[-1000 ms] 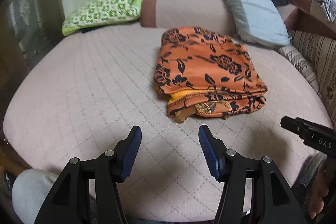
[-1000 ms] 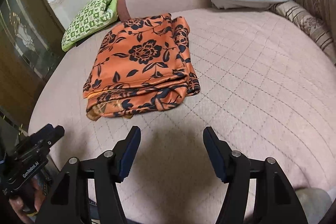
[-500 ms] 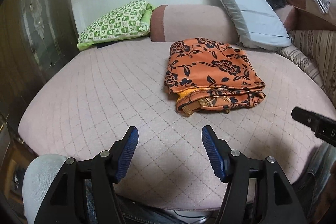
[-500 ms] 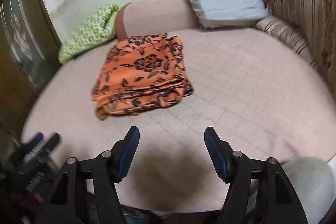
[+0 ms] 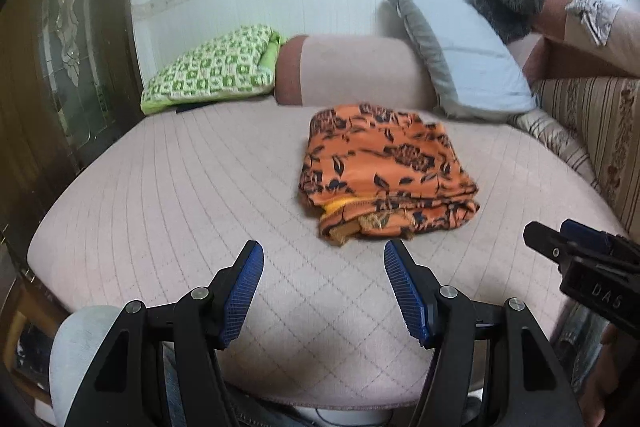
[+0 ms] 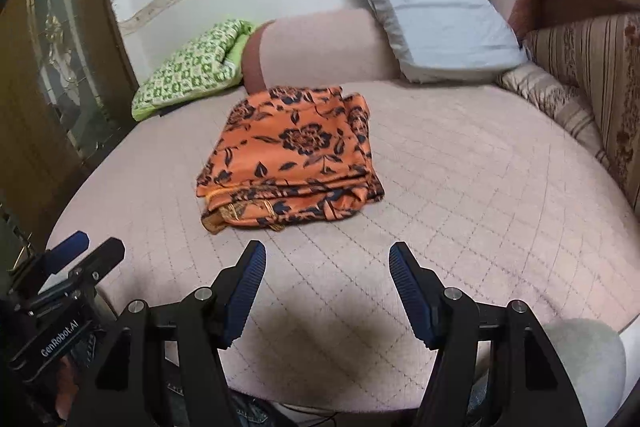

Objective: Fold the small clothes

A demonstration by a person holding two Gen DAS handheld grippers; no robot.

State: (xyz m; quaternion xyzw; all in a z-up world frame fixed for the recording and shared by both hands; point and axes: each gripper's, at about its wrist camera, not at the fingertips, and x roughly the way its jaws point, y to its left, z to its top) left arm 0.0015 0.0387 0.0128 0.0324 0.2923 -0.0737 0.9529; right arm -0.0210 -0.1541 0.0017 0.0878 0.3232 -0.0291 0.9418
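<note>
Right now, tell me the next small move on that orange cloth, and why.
Probably none on the cloth: hold both grippers back. The orange floral garment already lies as a folded stack on the pink quilted cushion, and the left gripper and right gripper hang open short of it, nothing between their jaws.

The quilted bed surface (image 5: 168, 187) lies bare to the left of and in front of the folded orange garment (image 5: 384, 179). Rear access is blocked by the green pillow (image 5: 216, 67), bolster (image 5: 352, 71) and grey pillow (image 5: 468, 55); the striped sofa back (image 5: 600, 131) bounds the right side.
</note>
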